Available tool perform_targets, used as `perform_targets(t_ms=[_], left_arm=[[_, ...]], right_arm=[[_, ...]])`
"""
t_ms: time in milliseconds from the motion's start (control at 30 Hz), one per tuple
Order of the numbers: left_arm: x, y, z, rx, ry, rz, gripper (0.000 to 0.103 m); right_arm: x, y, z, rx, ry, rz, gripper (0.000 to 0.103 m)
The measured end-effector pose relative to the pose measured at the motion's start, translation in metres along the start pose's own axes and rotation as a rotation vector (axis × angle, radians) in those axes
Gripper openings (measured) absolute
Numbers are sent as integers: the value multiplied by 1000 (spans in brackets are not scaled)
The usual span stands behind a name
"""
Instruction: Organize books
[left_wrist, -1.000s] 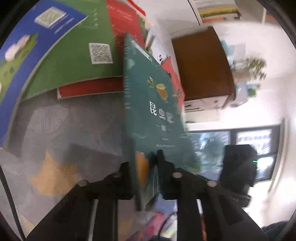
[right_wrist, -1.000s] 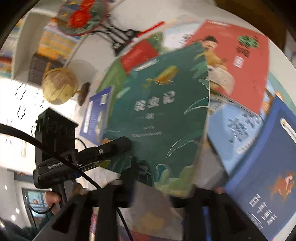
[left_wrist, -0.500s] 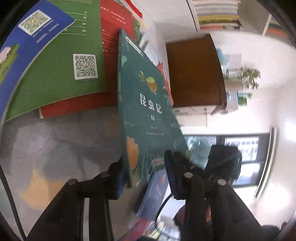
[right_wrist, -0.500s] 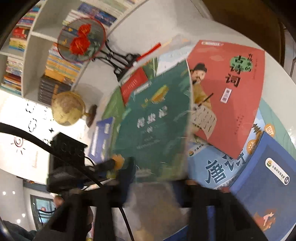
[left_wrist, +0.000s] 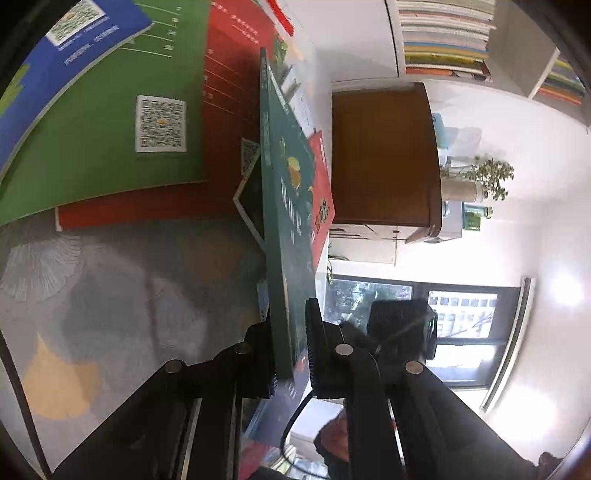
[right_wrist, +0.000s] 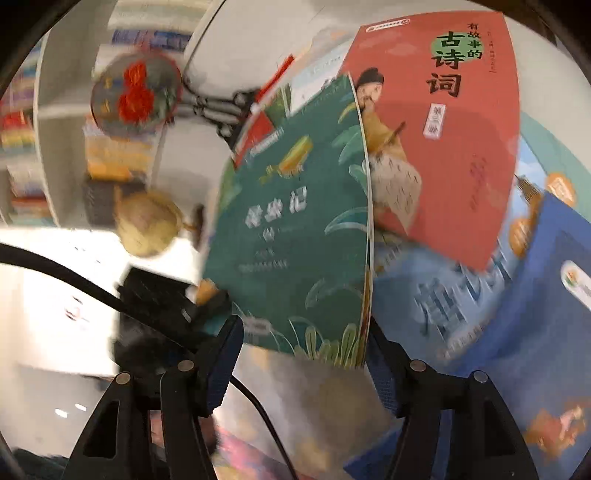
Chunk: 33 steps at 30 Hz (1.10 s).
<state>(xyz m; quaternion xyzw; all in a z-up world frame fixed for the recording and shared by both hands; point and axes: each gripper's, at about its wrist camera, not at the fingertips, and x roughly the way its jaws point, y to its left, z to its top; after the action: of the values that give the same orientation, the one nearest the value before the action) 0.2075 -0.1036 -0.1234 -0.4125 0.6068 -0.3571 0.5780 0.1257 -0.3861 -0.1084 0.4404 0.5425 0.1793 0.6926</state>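
I count one teal book raised on edge above the table, its near corner between the fingers of my left gripper. The jaws stand narrow around it; the left finger lies against the cover, but I cannot tell whether the right one touches. In the right wrist view the same teal book fills the middle, blurred, its title unreadable.

My right gripper stands wide, its two fingers either side of the book's lower edge. Whether they touch it I cannot tell through the smear.

Flat on the table in the left view I count three books, overlapping: a blue book cut off at the frame edge, a green book partly under it, and a red book under the green one. Another red cover shows just behind the teal book, mostly hidden.

In the right view I count three more lying flat: a red poetry book, a pale blue book partly beneath it, and a dark blue book cut off at the right.

Behind: one globe and one round fan, both blurred; one brown cabinet; one plant.
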Motion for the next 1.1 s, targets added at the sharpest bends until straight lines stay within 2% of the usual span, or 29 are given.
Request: perform_targets(t_ms=[33,100,167,200,233,333,367,400,467,533,567,600,633,700,767,833,900,933,1000,1033,1100], left_arm=[[1,3,1,-12,6,-18,9],[2,7,1,-33,1,-31,9],[2,8,2,-37,-7,-20,9],[2,9,3,-36,-8,-15,7],[2,9,2,-36,-5,-22,7],[-1,0,-3,14,10,44,12],[-4,-3,-5,25,14,70,17],[-8,-4,-7,37,14,105,29],[-24,-12,-11,72,-21,203,34],[-39,-22,-14,126,-68,304,51],[-44,-28,-14,150,-92,375,82],[-47,-31,-14,171,-108,414,102],[-48,-34,-13,207,-125,434,102],[-41,-34,-10,241,-118,483,102],[-26,-29,-6,274,-91,556,102],[-7,-31,-7,332,-61,619,101],[5,-31,-10,365,-40,628,99],[9,-32,-11,372,-34,616,97],[17,-32,-11,369,-22,603,79],[23,-32,-12,368,-11,610,74],[31,-31,-15,383,8,609,43]], right_arm=[[2,-2,7,3,-14,18,63],[9,-7,15,14,-43,23,55],[18,-14,20,39,-41,42,21],[21,-21,21,73,-42,81,19],[20,-25,21,96,-50,97,10],[19,-20,18,74,-67,58,8],[16,-17,16,63,-67,56,8],[13,-13,15,53,-69,57,7],[8,-5,9,26,-64,48,8],[3,1,1,10,-61,32,8],[1,1,-4,10,-56,29,8],[-2,-1,-8,14,-44,31,8],[-6,-3,-15,20,-31,29,8],[-12,-8,-26,14,-16,-36,9],[-13,-12,-32,-26,23,-156,15],[-10,-8,-36,-88,63,-295,16],[-8,1,-36,-160,81,-380,17],[-9,7,-36,-194,79,-410,22],[-15,10,-33,-204,55,-415,43],[-19,10,-30,-198,24,-408,57],[-28,11,-24,-194,-42,-385,59]])
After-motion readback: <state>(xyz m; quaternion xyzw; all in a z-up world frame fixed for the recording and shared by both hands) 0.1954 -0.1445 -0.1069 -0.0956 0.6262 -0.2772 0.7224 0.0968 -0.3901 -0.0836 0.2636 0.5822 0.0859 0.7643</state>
